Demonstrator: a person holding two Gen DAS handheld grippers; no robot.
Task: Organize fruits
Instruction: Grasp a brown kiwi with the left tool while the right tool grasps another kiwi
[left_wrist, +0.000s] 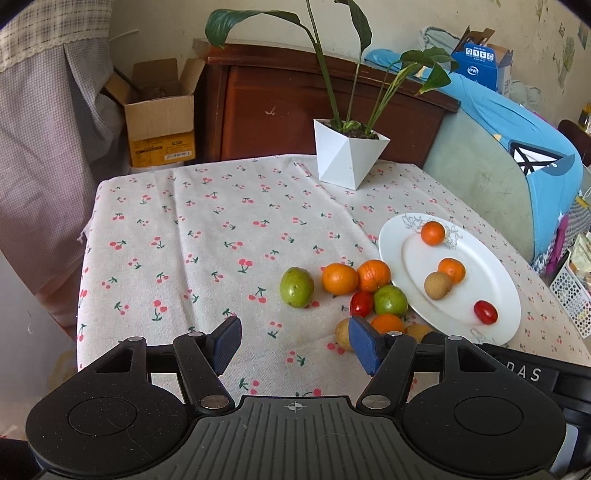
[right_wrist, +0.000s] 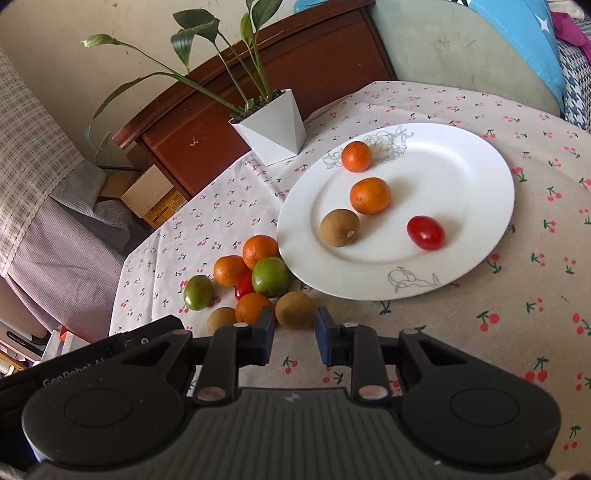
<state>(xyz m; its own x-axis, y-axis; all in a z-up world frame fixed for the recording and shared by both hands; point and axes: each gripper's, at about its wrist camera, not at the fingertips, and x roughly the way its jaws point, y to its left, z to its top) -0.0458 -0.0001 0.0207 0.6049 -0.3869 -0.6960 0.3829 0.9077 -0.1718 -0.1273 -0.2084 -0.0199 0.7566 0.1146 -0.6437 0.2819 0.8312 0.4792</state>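
My left tongs (left_wrist: 295, 341) hang open and empty over the bench (left_wrist: 184, 240). My right tongs (right_wrist: 295, 341) stand narrowly parted, gripping nothing, a brown fruit (right_wrist: 294, 309) at twelve o'clock. Loose fruits (right_wrist: 255, 280) cluster at eight o'clock of the plate (right_wrist: 480, 206).

Four fruits (right_wrist: 370, 195) on plate (right_wrist: 480, 177); others (right_wrist: 258, 280) beside

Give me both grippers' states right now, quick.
Left gripper: open, nothing between the jaws.
Right gripper: jaws narrowly apart, empty, just short of the brown fruit.
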